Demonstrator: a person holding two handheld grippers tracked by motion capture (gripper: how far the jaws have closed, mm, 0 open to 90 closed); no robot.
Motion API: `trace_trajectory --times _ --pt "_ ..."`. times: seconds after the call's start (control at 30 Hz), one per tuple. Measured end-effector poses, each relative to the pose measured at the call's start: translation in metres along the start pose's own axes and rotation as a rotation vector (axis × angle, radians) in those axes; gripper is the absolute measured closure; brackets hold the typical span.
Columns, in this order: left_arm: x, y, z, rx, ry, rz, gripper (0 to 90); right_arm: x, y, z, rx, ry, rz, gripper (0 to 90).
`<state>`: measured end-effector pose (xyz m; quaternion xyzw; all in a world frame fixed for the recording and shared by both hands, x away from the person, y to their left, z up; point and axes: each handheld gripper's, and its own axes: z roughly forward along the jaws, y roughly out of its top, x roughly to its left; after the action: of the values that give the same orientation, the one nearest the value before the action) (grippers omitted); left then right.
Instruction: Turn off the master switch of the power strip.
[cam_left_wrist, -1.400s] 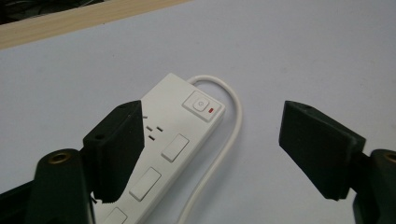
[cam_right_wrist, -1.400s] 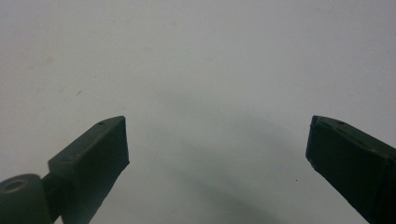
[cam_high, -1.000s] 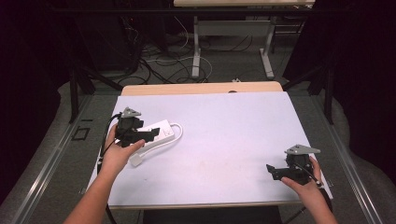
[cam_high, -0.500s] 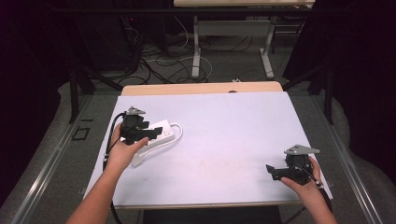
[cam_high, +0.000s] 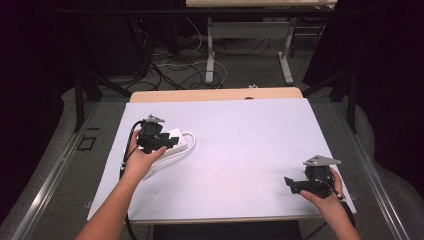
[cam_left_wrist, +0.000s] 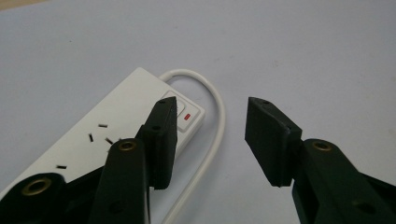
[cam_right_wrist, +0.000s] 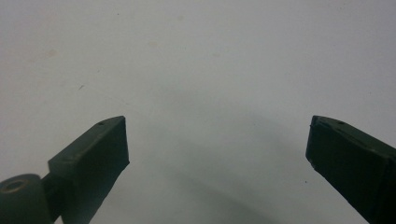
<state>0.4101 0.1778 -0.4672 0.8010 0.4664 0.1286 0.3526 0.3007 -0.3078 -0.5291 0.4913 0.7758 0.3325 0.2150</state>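
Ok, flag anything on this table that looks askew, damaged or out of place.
Nothing stands out. The white power strip lies flat and undamaged on the table, its cord looping loosely past the switch end. The left gripper hovers open over it.

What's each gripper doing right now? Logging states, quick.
Left gripper: open, empty, over the power strip.
Right gripper: open wide, empty, over bare table.

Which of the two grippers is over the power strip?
The left gripper: its open jaws hover at the switch end of the power strip. The right gripper, also open, has bare table under it.
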Motion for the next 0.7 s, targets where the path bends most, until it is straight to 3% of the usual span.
trace_trajectory --times 0.23,0.4,0.63,0.7 --pt "-0.002 0.003 0.011 0.035 0.023 -0.001 61.8 0.0 0.0 0.001 0.003 0.002 0.004 5.5" --pt "-0.002 0.006 0.017 0.055 0.017 -0.023 66.9 -0.001 -0.001 0.002 0.001 0.001 -0.004 5.5" --pt "-0.003 0.009 0.026 0.056 0.066 -0.06 76.2 -0.001 -0.001 0.002 0.005 -0.001 -0.003 5.5" --pt "-0.002 0.01 0.031 0.05 0.059 -0.083 77.6 -0.001 -0.002 0.003 0.005 0.0 -0.002 5.5"
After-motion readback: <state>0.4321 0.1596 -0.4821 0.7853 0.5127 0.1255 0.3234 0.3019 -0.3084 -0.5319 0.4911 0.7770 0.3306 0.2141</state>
